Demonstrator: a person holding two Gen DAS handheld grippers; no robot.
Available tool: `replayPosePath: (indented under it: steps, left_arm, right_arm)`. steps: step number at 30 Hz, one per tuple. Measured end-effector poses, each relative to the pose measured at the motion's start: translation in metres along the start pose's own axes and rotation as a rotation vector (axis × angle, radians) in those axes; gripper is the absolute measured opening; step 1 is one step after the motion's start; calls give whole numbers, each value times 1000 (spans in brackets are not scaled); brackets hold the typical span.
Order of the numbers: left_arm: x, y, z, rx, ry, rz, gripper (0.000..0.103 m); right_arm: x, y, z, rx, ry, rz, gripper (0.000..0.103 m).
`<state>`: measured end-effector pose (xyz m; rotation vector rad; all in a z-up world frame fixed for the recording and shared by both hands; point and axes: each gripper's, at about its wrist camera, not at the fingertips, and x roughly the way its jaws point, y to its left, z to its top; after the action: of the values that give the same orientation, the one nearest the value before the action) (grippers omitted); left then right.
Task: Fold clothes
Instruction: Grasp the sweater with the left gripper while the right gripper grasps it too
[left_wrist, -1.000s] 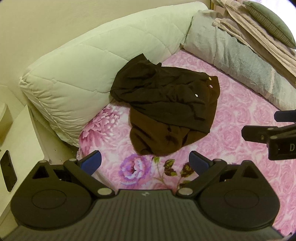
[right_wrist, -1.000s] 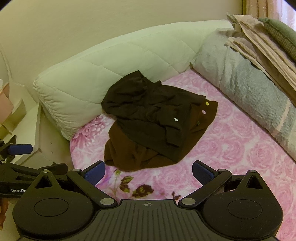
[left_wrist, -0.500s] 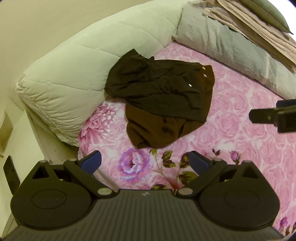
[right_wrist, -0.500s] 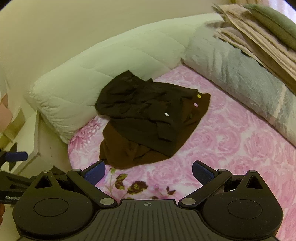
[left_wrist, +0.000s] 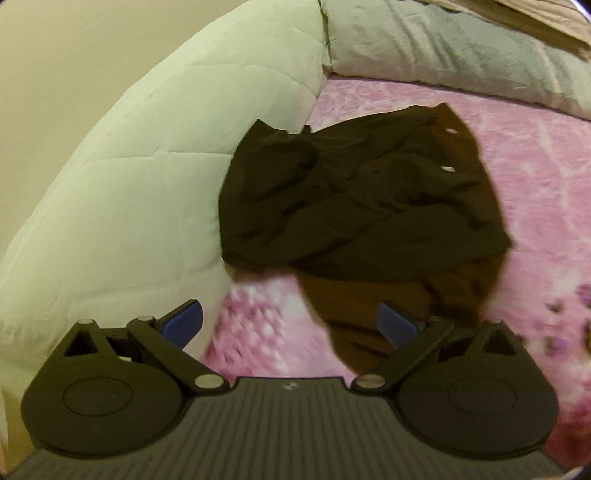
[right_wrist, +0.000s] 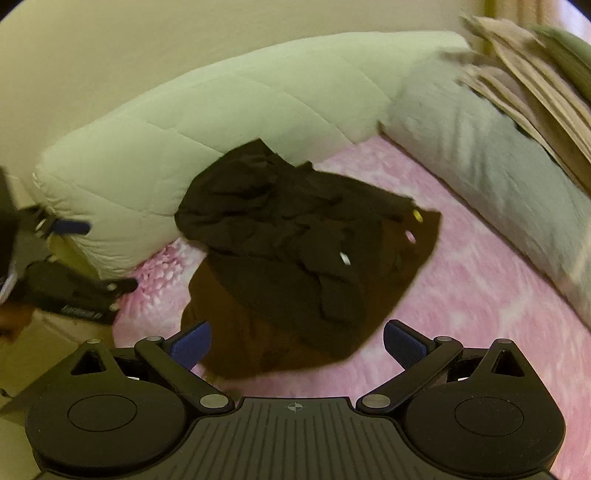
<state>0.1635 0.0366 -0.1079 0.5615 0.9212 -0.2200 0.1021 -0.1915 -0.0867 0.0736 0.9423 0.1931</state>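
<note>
Both the left gripper (left_wrist: 290, 323) and the right gripper (right_wrist: 297, 345) hover wide apart and empty-jawed above the crumpled dark brown garment (right_wrist: 295, 266) on the pink floral bedsheet (right_wrist: 480, 295).

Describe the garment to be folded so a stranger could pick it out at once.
Start at the pink floral bedsheet and look to its far-left corner, where the pale green quilted cushion meets the grey pillow. There lies a crumpled dark brown garment, its far edge against the cushion. It is the only dark thing on the bed, dotted with small pale buttons.
</note>
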Motion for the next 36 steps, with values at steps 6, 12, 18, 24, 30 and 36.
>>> replayPosePath:
  steps: [6,12,18,24,30,36]
  left_arm:
    - [85,42,16,-68,-16,6,99]
    - [139,64,17,-220,-28,-32,98]
    - [172,64,16,-233,-55,-31,84]
    - [190,68,16,-249,-60,-49,58]
    - [165,68,23,-185,-114,-100,7]
    - [67,39,28,-33,-304,-242,6]
  right_arm:
    - [91,17,53,-135,38,25,79]
    - [182,24,104,-248,18,59,102]
    - [266,26,153,-334,10,132,102]
    - [332,34,177,-377,25,175,69]
    - [298,27,170,-217,-22,174,8]
    - [174,-22,142,28,-171,103,7]
